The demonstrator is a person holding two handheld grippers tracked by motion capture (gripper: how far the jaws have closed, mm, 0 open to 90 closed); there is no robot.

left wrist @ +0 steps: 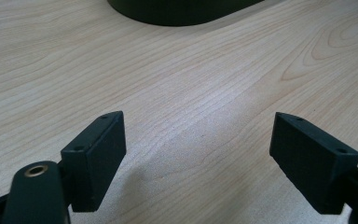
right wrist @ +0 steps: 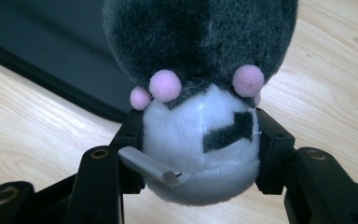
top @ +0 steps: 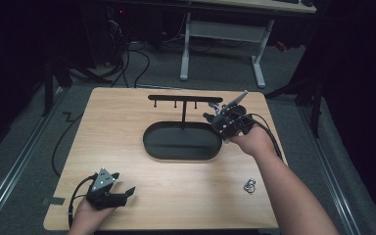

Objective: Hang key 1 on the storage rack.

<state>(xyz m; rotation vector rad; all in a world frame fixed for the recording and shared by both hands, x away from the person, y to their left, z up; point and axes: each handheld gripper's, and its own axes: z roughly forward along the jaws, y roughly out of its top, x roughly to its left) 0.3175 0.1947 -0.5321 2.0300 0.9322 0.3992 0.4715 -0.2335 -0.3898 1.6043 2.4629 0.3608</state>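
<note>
Your right gripper clamps a plush toy beside the black tray's right end. Your left gripper rests wide, holding nothing, at the table's near left corner.

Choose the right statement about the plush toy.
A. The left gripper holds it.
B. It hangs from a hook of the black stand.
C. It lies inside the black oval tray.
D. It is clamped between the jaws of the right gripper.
D: in the right gripper view, the right gripper has both black pads pressed against the white part of the plush toy, above the wooden table.
</note>
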